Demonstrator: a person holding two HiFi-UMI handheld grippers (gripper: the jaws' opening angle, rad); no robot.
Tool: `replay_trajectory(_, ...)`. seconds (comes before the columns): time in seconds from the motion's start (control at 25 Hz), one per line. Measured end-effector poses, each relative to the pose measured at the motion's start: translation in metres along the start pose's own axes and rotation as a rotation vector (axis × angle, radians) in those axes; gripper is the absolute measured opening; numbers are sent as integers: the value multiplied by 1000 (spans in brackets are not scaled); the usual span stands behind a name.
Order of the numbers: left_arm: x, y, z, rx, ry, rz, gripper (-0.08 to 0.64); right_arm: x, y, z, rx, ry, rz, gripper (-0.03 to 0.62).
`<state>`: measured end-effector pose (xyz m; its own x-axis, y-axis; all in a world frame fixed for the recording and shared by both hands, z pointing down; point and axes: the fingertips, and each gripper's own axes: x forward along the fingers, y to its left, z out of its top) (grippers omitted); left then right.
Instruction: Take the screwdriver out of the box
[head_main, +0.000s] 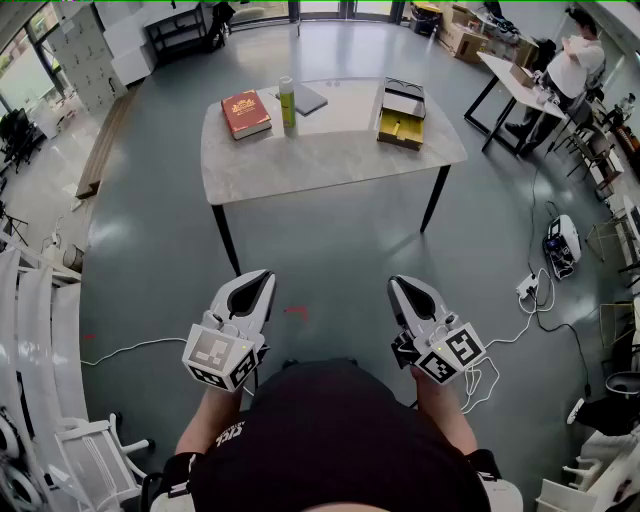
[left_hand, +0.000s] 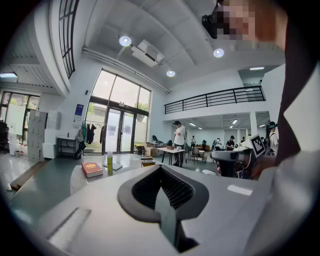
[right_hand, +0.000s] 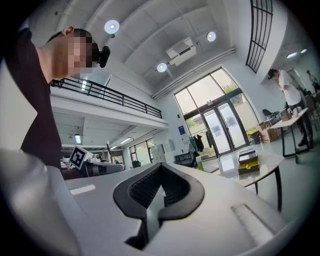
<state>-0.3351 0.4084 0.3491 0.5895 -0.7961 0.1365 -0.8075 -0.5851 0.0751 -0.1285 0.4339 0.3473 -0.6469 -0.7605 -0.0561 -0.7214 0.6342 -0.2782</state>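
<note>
A yellow box with its lid raised stands on the right part of a pale table, far ahead of me. It also shows small in the right gripper view. No screwdriver can be made out at this distance. My left gripper and right gripper hang close to my body above the floor, well short of the table. Both point roughly level toward it. The left gripper has its jaws pressed together on nothing, and so has the right gripper.
On the table are a red book, a green bottle and a grey notebook. A person stands at another table at the back right. Cables lie on the floor to the right, white chairs stand at the left.
</note>
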Motion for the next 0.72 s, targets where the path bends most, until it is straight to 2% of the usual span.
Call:
replay_trajectory(0.44, 11, -25, 1, 3, 1, -10, 3, -20, -13, 4, 4, -1, 1, 9)
replay_trajectory(0.72, 28, -59, -1, -8, -2, -29, 3, -51, -29, 8, 20, -6, 13, 11)
